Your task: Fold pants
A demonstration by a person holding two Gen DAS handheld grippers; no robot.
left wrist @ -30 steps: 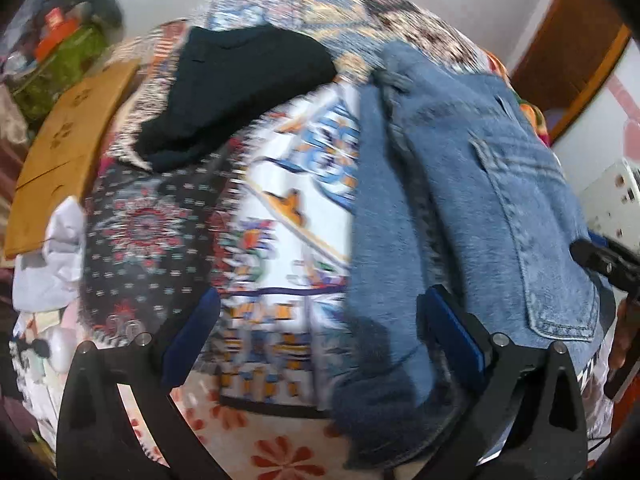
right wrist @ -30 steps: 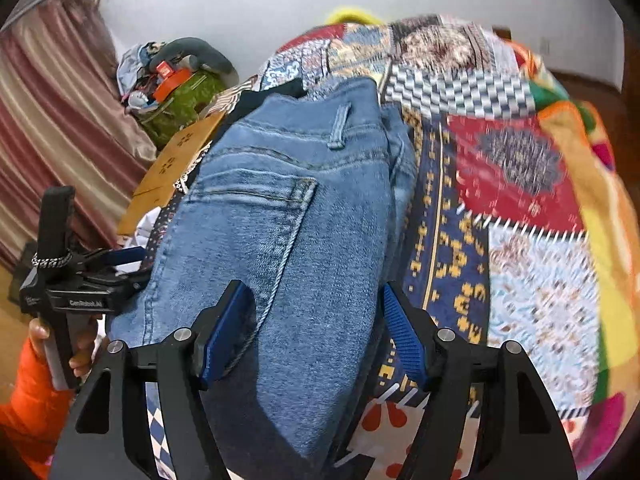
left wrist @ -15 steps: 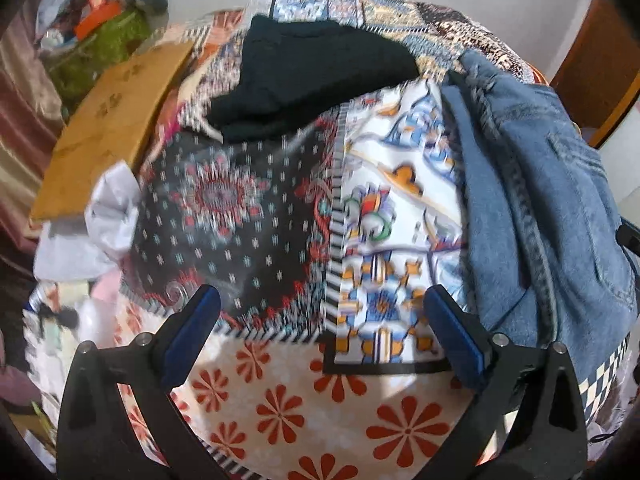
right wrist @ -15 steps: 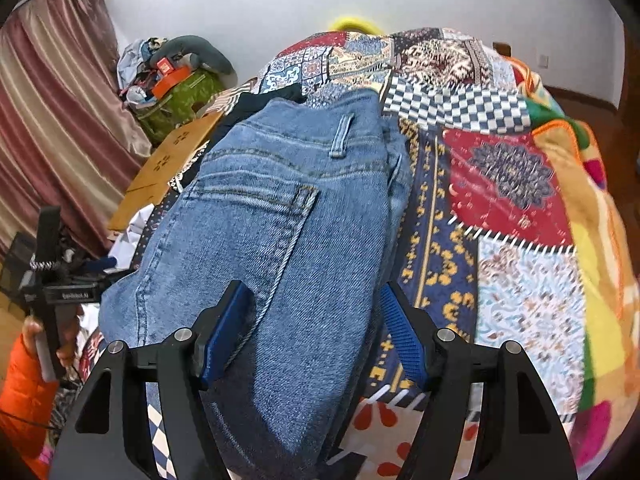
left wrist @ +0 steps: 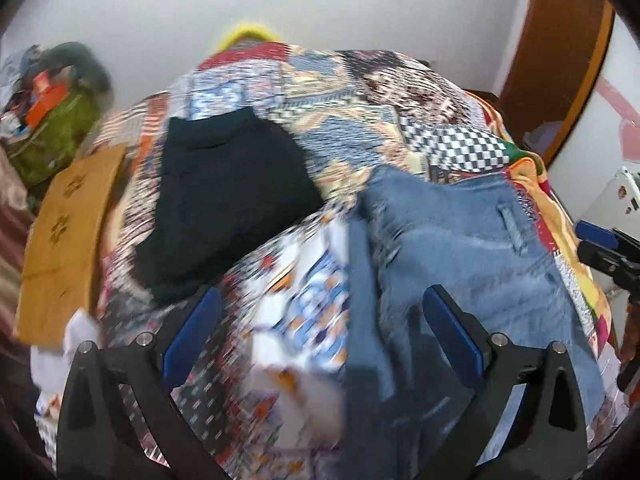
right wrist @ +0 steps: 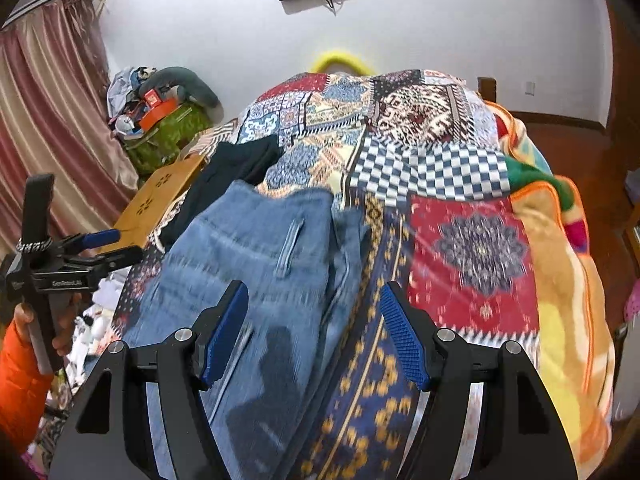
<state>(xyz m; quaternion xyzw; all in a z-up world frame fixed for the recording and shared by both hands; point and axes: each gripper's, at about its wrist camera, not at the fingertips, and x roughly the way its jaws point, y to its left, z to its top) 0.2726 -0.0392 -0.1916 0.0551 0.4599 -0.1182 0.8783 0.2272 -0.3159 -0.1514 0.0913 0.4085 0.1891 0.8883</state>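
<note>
Folded blue jeans (left wrist: 460, 248) (right wrist: 256, 256) lie on the patchwork quilt (left wrist: 328, 120) (right wrist: 472, 248), waistband and belt loop facing the far end. My left gripper (left wrist: 320, 320) hangs open above the quilt, its right finger over the jeans' left edge, nothing between the jaws. My right gripper (right wrist: 312, 320) is open too, raised above the jeans' right edge, holding nothing. The left tool (right wrist: 60, 256) shows in the right wrist view, gripped by a hand in an orange sleeve (right wrist: 20, 376). The right tool's tip (left wrist: 608, 248) shows at the left wrist view's right edge.
A folded black garment (left wrist: 224, 200) (right wrist: 232, 172) lies on the quilt left of the jeans. A wooden board (left wrist: 64, 240) (right wrist: 160, 200) lines the bed's left side, with a green bag and clutter (right wrist: 164, 128) beyond it. A door (left wrist: 560, 48) stands at the right.
Both grippers have lifted and pulled back from the jeans, so more of the bed and wall shows. The left gripper swung left, then back toward the jeans. Jaws stayed open.
</note>
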